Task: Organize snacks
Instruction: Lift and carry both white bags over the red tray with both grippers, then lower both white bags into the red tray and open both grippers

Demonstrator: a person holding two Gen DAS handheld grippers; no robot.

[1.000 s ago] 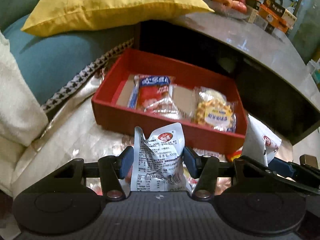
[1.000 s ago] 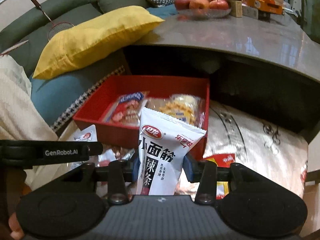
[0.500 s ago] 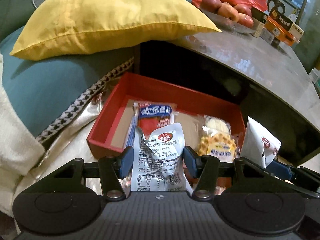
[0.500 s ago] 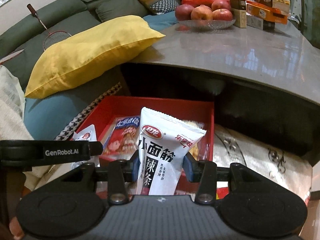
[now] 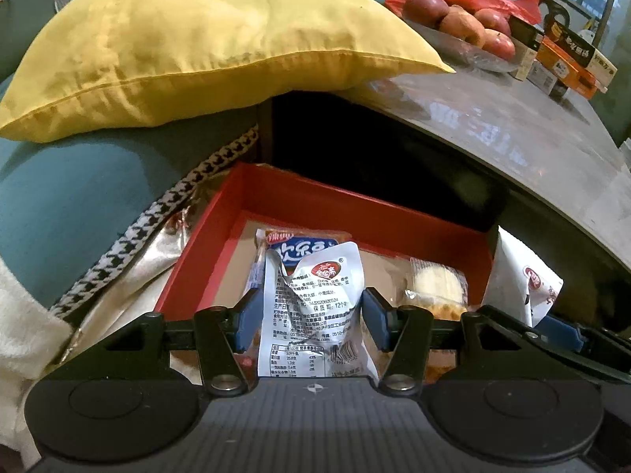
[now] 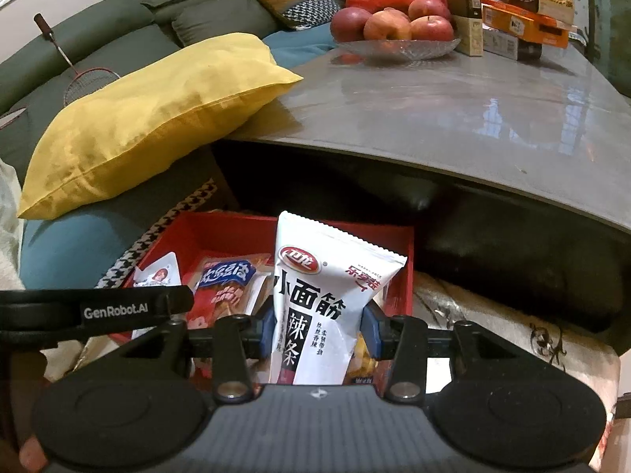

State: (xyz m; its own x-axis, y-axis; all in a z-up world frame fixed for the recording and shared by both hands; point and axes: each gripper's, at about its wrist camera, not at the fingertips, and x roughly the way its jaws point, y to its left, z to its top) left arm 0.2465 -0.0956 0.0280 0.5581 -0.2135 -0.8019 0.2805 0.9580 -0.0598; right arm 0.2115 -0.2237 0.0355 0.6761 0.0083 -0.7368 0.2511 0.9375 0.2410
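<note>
Both grippers are carrying snacks over to the red box (image 5: 221, 244), and both packs now hang just over its near edge. The left gripper (image 5: 307, 315) squeezes a crinkly silver packet (image 5: 311, 307) with tiny print I cannot read. The right gripper (image 6: 317, 331) squeezes a white snack bag (image 6: 323, 299) that says 小面筋 and 辣条. I think the next move is to lower each pack over a bare spot inside the red box, then let go. A blue and red pack (image 6: 226, 287) already lies in the red box. The other gripper's arm reads GenRobot.AI.
</note>
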